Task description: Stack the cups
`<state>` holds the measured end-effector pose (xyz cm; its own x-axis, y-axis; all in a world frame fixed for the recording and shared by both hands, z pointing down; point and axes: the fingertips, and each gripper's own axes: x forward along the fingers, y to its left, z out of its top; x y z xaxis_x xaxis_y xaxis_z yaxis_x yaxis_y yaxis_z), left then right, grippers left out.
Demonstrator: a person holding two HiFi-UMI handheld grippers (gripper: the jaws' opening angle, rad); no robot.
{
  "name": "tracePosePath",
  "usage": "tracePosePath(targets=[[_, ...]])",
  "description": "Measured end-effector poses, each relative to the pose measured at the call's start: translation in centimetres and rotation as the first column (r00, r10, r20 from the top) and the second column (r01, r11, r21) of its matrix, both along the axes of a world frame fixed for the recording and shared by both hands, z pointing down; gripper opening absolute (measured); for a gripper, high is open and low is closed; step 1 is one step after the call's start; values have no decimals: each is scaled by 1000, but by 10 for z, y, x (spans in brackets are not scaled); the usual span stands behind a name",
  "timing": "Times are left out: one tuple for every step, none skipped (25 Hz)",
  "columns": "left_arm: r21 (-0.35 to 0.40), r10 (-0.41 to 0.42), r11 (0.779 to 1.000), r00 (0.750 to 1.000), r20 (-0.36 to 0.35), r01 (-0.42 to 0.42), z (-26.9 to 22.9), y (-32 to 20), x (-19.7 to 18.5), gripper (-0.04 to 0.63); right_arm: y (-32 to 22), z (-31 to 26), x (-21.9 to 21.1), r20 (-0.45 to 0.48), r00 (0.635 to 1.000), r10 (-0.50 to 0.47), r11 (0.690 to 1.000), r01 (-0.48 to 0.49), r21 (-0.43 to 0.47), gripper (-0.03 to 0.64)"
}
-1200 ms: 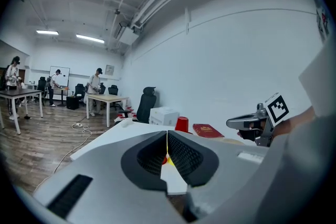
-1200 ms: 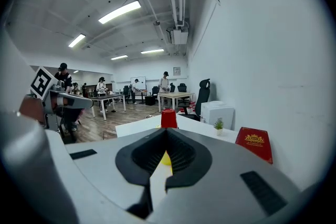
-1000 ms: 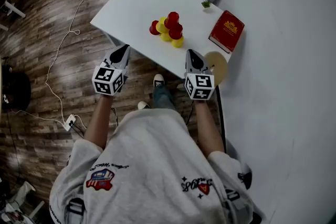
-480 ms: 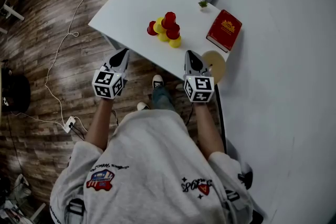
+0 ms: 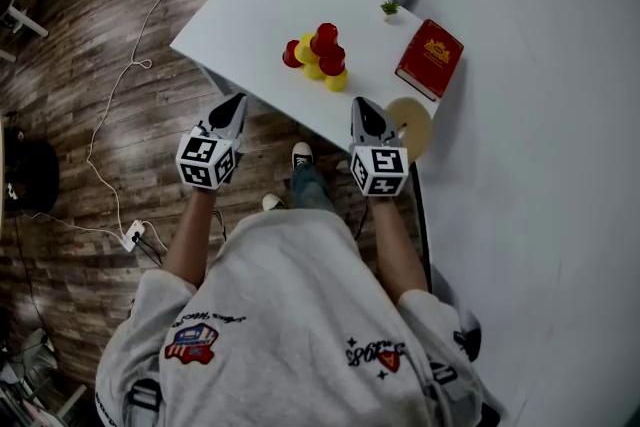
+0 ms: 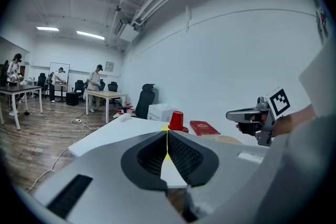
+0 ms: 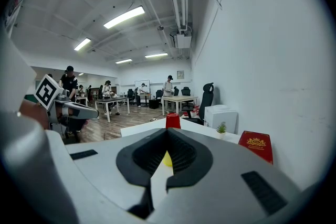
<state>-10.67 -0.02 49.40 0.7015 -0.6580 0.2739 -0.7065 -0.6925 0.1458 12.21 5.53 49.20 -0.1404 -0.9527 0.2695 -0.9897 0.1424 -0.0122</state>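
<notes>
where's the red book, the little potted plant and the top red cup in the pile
red book [image 5: 431, 60], head view, middle of its cover
potted plant [image 5: 390, 8], head view, its green leaves
top red cup [image 5: 326, 33], head view, its top face

Head cam high, steeply down; two low fwd cams at table [image 5: 240, 15] edge; cups [image 5: 320, 55] in all three
</notes>
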Motion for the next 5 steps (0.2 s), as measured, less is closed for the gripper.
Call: tracePosePath(targets=[[-1,0,1000,1000,0,0,0,0,0,9,0,0,-1,1,1000,-2,1000,2,0,-8],[-1,0,1000,1000,1,0,1,0,0,9,-1,0,-1,2,1000,-4,1000,4,-1,-8],[-2,0,1000,1000,0,0,1,0,0,9,-1,0,-2,3,1000,-6,1000,6,0,-8],[-2,0,1000,1000,0,0,2,0,-1,9,-1,0,-3,4,1000,-8,1000,8,0,-8],[-3,0,1000,1000,0,0,2,0,-1,9,-2,0,-3,4,1000,-10,1000,10,1,-8]])
